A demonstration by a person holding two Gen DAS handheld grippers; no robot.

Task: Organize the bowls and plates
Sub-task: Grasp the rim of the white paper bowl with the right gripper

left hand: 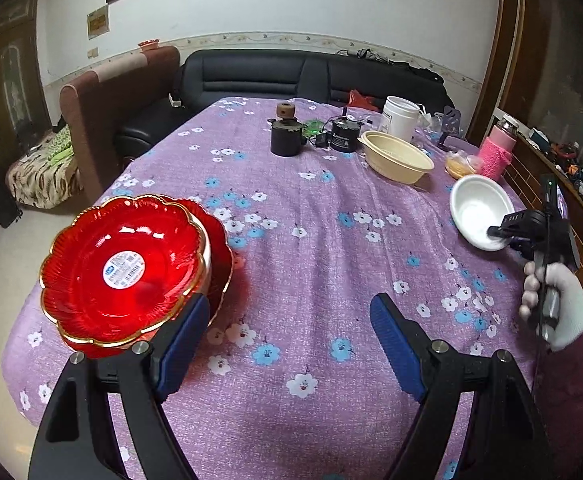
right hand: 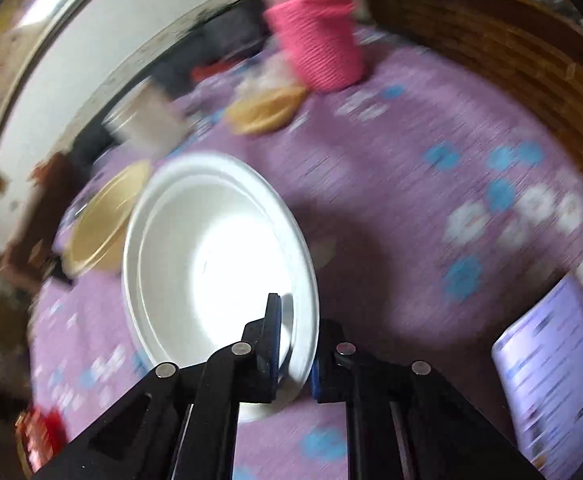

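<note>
A stack of red gold-rimmed plates (left hand: 123,268) sits at the table's left edge. My left gripper (left hand: 287,332) is open and empty, its left finger just beside the stack. My right gripper (right hand: 297,344) is shut on the rim of a white bowl (right hand: 211,256), one finger inside and one outside; the bowl is tilted. The left wrist view shows the same white bowl (left hand: 477,210) at the right side of the table with the right gripper (left hand: 495,232) on its near rim. A cream bowl (left hand: 395,156) stands further back; it also shows in the right wrist view (right hand: 103,224).
The table has a purple flowered cloth (left hand: 311,240). At the back stand a dark jar (left hand: 285,136), a black device (left hand: 343,136), a white tub (left hand: 399,118) and a pink-sleeved bottle (left hand: 499,152). A wooden cabinet (right hand: 491,52) borders the table's right side.
</note>
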